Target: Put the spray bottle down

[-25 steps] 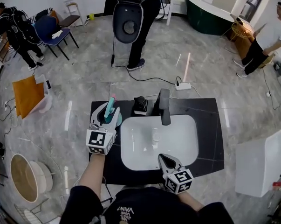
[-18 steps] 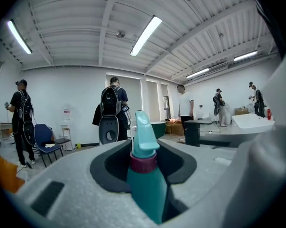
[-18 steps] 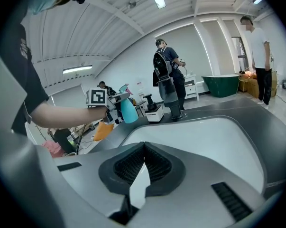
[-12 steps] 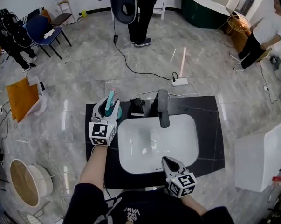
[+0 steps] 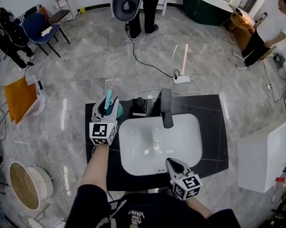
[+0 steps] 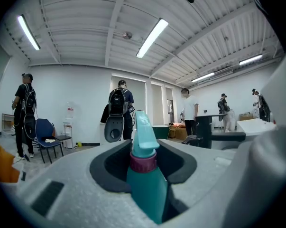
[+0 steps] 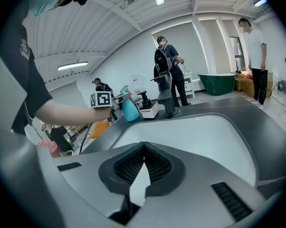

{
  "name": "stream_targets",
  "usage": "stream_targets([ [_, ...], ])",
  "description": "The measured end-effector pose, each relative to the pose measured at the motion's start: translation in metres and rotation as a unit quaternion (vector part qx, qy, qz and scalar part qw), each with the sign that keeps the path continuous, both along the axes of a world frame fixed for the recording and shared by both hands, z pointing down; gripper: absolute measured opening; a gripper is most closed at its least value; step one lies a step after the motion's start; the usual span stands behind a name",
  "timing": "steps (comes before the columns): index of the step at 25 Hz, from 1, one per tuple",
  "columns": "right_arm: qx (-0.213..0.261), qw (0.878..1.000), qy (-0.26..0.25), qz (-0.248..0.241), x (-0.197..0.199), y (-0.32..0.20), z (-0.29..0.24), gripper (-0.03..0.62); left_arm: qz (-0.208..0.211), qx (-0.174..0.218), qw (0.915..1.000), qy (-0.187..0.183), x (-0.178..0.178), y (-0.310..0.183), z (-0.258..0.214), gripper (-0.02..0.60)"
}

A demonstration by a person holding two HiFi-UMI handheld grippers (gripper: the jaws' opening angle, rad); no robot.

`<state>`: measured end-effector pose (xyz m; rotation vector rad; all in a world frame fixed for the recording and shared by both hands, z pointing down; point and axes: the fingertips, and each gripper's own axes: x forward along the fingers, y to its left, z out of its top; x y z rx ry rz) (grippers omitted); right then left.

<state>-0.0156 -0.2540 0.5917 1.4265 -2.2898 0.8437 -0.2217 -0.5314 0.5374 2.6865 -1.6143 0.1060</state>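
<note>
- The left gripper's (image 5: 108,109) jaws are clamped on the teal spray bottle (image 6: 145,184), which stands upright.
- The right gripper's (image 7: 143,148) jaws are together and empty, by the sink's (image 5: 180,141) near rim.
- The bottle is at the counter's (image 5: 209,122) far-left corner and looks grounded; 1 step is left: release.

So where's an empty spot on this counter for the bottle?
Widest bare patch: the black counter right of the white sink basin. The back edge is crowded: teal plastic spray bottle in the left gripper, black-topped white box, black faucet.
</note>
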Motion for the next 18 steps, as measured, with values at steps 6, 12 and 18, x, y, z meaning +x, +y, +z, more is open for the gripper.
stream_targets([
  [6, 0.006, 1.000, -0.002, -0.015, -0.009, -0.006, -0.004, -0.002, 0.008, -0.007, 0.9999, 0.000, 0.000, 0.000, 0.000, 0.163],
  [12, 0.010, 1.000, -0.004, -0.023, -0.013, -0.007, -0.006, -0.002, 0.021, -0.048, 0.9986, 0.006, 0.001, -0.001, 0.010, 0.264],
  [18, 0.010, 1.000, -0.004, -0.027, -0.016, -0.005, -0.006, -0.002, 0.022, -0.070, 0.9973, 0.002, -0.001, 0.002, 0.016, 0.365],
])
